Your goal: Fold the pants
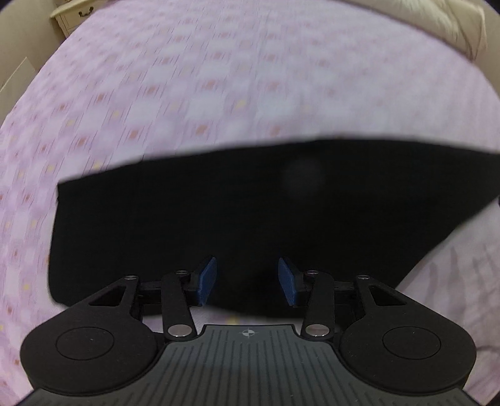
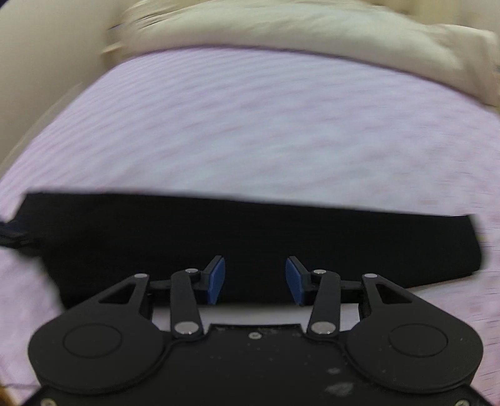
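Currently both claws hover over the bed with jaws spread wide, nothing between the blue pads.

Left claw (image 1: 247,281): gap empty, black pants (image 1: 250,225) lie flat directly ahead of and beneath the fingertips, spanning well out to both sides of the claw. Near edge of the fabric runs just behind the pads (image 1: 208,279). Pants taper off toward the right; the left end is squared off. Whether the pads touch the cloth, cannot tell.

Right claw (image 2: 254,279): same posture, jaws apart, holding nothing. Pants (image 2: 250,243) show as a long dark band straight ahead, crossing the full width in front of the claw, near edge just under the pads (image 2: 217,281).

Surroundings: pink patterned bedsheet (image 1: 218,93) all around the pants, heavily motion-blurred in both views. Beige duvet (image 2: 281,28) bunched up far ahead of the right claw, well apart from the pants; same duvet at far upper right of the left claw. Cream nightstand (image 1: 73,14) with a dark drawer handle far ahead-left of the left claw, off the bed. Between either claw and the fabric the path is unobstructed.
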The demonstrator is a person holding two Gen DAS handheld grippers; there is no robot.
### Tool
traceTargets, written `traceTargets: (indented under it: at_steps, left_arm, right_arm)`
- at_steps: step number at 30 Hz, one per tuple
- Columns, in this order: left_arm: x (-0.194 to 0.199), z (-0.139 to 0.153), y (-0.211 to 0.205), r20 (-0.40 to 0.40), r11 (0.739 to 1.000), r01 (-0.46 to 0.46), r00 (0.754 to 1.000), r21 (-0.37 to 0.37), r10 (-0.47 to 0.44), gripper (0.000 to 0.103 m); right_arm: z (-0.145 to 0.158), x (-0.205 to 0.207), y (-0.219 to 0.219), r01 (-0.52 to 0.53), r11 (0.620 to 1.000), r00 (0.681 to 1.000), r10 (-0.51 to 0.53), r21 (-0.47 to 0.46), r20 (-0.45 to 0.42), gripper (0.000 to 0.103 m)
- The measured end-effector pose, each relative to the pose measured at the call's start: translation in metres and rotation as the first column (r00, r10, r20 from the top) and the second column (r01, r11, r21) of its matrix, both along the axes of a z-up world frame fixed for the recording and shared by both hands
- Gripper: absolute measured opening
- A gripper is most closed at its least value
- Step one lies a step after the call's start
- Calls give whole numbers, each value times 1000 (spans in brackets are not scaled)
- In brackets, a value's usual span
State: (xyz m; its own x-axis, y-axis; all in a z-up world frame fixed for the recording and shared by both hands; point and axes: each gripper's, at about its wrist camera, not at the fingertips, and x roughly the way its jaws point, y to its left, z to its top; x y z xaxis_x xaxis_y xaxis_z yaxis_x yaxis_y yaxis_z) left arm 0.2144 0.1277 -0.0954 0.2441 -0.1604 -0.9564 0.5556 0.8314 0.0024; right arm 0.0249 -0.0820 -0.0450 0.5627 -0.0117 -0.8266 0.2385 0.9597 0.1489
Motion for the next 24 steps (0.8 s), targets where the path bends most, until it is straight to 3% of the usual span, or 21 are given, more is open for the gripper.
traceTargets:
  at_steps: [1,3,5,7,11,16,18,24]
  left_arm:
    - [-1,-5,11,6,1000,2,1000,18,-2,42]
    - [7,-17,28,13,998,-5,1000,55,5,43]
    - [21,-31,44,-21,996,-14,1000,93,16,54]
    - [33,-38,57,-52,998,-13,999,61,16,66]
    - [39,-35,64,-51,998,40,998,38,-38,66]
    - [41,-32,67,-42,994,107,994,27,-105,66]
    - [43,-30,69,-40,991,132,991,25,-131,66]
    - [45,-26,75,-7,973,219,976,76,-219,66]
  right_arm:
    - [0,0,0,0,1000,1000,0,0,0,46]
    - [-2,10,63,-103,993,995,104,60,-6,46]
    - [-6,18,96,-144,986,989,146,86,-15,46]
    - [-9,22,110,-169,981,985,172,93,-21,46]
    - [-33,44,180,-251,963,963,259,102,-76,46]
    - [-56,68,199,-238,964,961,252,120,-115,41]
    - [-67,77,201,-218,967,958,238,134,-158,13]
    - [-81,63,203,-216,964,949,244,155,-197,11]
